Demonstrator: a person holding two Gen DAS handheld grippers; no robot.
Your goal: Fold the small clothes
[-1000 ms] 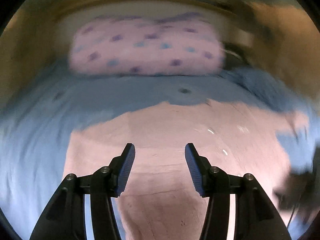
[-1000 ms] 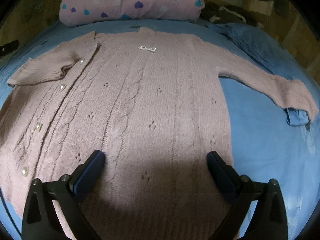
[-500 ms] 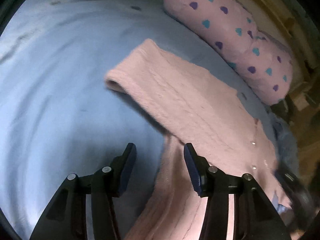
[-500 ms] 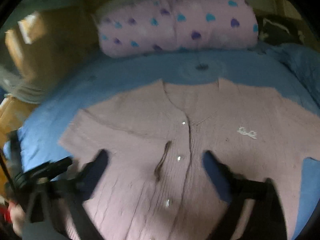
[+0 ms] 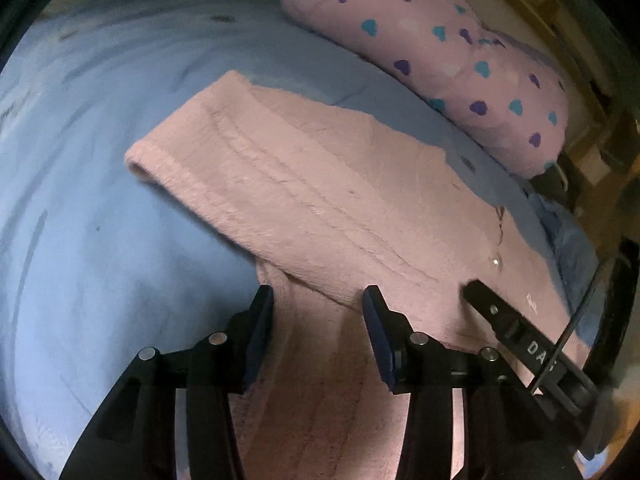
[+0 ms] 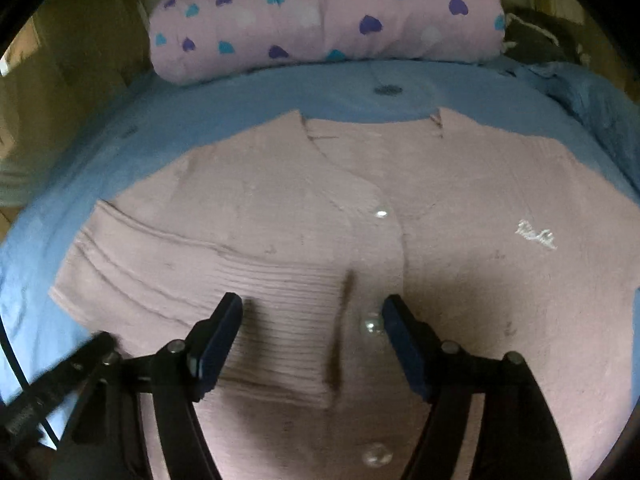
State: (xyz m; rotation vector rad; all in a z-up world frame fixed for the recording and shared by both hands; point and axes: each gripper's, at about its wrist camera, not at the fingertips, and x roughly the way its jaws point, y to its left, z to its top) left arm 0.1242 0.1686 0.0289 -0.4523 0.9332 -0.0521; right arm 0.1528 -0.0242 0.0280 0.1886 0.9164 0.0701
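A pink knit cardigan (image 5: pixel 320 184) (image 6: pixel 480 280) lies flat, front up, on the blue sheet (image 5: pixel 100 240). Its left sleeve (image 6: pixel 180 264) is folded across the chest, the ribbed cuff (image 6: pixel 288 300) ending by the button row (image 6: pixel 372 326). My left gripper (image 5: pixel 318 296) hovers over the cardigan's side just below that sleeve; its jaws are closing, with fabric under them and nothing pinched. My right gripper (image 6: pixel 314 302) is open above the cuff and a button. One finger of it shows at the right of the left wrist view (image 5: pixel 520 340).
A pink pillow with heart prints (image 6: pixel 320 20) (image 5: pixel 440 52) lies along the head of the bed. Crumpled blue cloth (image 6: pixel 592 96) and dark clothing (image 6: pixel 536 36) sit at the far right. Bare blue sheet (image 6: pixel 240 96) surrounds the cardigan.
The left gripper rolled and sank toward the folded sleeve, its jaws a little narrower. The right gripper swept left from the hem to the chest, and its jaws narrowed.
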